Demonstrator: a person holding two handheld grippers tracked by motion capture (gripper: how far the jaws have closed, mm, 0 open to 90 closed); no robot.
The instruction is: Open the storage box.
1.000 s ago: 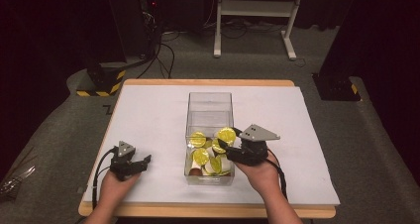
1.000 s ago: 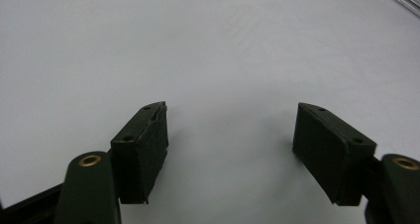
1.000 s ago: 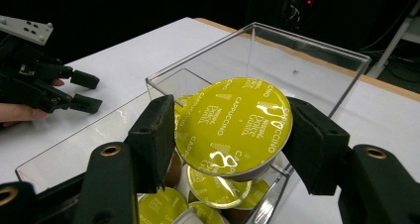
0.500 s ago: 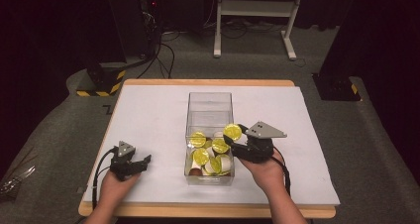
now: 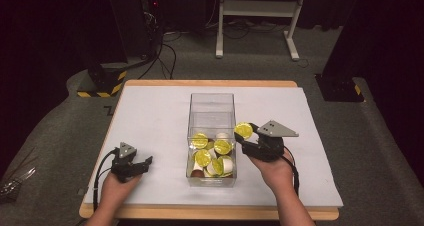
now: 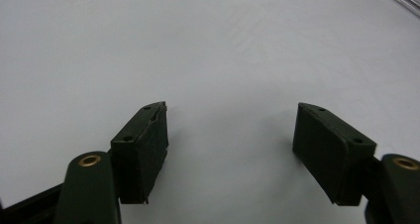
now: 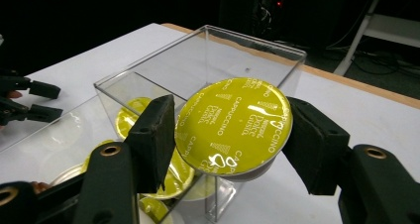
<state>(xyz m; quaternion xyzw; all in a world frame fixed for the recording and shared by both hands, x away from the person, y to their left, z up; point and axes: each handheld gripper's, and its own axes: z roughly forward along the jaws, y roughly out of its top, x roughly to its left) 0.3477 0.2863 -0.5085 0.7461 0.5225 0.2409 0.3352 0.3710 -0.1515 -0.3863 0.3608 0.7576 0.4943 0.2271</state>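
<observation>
A clear plastic box (image 5: 212, 106) stands in the middle of the white table and holds several yellow-lidded coffee capsules (image 5: 210, 153). My right gripper (image 5: 246, 134) is shut on one yellow-lidded capsule (image 7: 234, 126), held just outside the box's right wall, above the table. The lid reads "cappuccino". My left gripper (image 5: 142, 164) rests low over the table at the front left, open, with nothing between its pads (image 6: 144, 144).
The white table sheet (image 5: 150, 121) spreads out around the box (image 7: 208, 65). Beyond the table's far edge stand a black cabinet with cables (image 5: 125, 21) and a white frame's legs (image 5: 260, 16). The other gripper (image 7: 25, 100) shows at far left in the right gripper view.
My right gripper has lifted a capsule out of the box and carried it right, past the box's right wall. The left gripper has stayed where it was.
</observation>
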